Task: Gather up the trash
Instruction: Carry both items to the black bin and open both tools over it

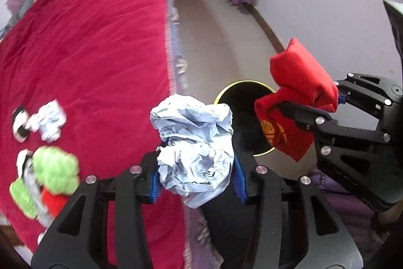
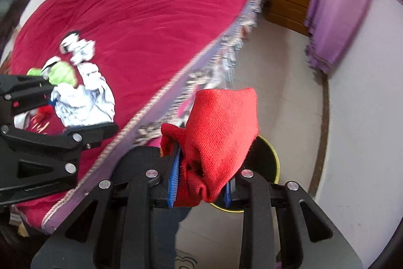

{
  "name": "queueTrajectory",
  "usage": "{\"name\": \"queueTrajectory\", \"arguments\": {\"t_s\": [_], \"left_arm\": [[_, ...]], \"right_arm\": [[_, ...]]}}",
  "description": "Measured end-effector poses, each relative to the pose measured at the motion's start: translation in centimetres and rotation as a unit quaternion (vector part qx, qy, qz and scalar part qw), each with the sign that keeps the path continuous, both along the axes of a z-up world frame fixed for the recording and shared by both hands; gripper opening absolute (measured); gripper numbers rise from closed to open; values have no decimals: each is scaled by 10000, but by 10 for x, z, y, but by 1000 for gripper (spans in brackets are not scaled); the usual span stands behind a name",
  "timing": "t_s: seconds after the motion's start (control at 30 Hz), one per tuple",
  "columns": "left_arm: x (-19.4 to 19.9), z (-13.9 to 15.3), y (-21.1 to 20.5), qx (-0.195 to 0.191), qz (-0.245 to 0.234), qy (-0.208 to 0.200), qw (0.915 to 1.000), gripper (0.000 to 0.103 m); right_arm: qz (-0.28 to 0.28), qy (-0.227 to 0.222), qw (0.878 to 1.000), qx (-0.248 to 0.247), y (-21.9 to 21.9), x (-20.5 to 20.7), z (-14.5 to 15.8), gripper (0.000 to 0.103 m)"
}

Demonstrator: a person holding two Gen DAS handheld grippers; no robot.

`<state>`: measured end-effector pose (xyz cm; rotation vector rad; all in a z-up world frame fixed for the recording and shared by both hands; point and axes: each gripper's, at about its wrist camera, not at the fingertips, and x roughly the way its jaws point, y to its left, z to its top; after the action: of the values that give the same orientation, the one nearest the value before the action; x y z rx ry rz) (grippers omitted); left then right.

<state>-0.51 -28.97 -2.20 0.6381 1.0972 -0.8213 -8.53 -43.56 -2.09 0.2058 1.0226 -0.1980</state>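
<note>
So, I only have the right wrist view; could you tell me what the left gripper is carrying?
Observer: The left gripper is shut on a crumpled pale blue paper ball.
Operator: Thank you. Is the bin's opening blocked?
Observer: No, the black bin shows open between the paper ball and the red cloth.
Operator: Is anything printed on the cloth?
Observer: Yes, a yellow emblem on its lower flap.

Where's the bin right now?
On the floor beside the bed: in the left wrist view the bin shows between the paper and the red cloth.
</note>
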Motion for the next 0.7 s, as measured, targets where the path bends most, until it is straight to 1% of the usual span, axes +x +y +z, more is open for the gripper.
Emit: {"name": "queueTrajectory", "arguments": {"t_s": [0.13, 0.27, 0.3, 0.33, 0.37, 0.4, 0.43, 0.5, 0.53, 0.6, 0.7], "left_arm": [[-3, -17, -35, 65, -274, 177, 9994, 44], [-11, -37, -76, 70, -649, 533, 9964, 45], [-10, -41, -83, 92, -719, 587, 9956, 48], [-11, -44, -88, 111, -774, 626, 9950, 57], [-11, -49, -96, 178, -819, 641, 9944, 71], [-11, -53, -102, 228, -810, 561, 9949, 74], [-10, -56, -107, 295, -792, 467, 9953, 75], [-7, -59, -109, 389, -779, 479, 9950, 75], [-5, -60, -110, 403, -755, 510, 9950, 78], [2, -60, -108, 420, -652, 430, 9961, 81], [8, -57, -98, 450, -500, 358, 9971, 81]], "right_arm": [[-430, -8, 9991, -38, -33, -17, -1, 25], [-820, 10, 9966, -67, -66, -33, -4, 25], [-899, 24, 9959, -71, -73, -36, -6, 25], [-947, 38, 9955, -75, -77, -38, -7, 25], [-1006, 66, 9949, -77, -82, -41, -9, 25], [-1056, 101, 9943, -78, -86, -42, -12, 25], [-1096, 134, 9939, -70, -90, -44, -14, 25], [-1131, 212, 9933, -47, -95, -43, -20, 25], [-1134, 259, 9932, -40, -97, -42, -23, 25], [-1124, 356, 9930, -30, -98, -40, -30, 25], [-1066, 494, 9931, -34, -98, -29, -40, 29]]}}
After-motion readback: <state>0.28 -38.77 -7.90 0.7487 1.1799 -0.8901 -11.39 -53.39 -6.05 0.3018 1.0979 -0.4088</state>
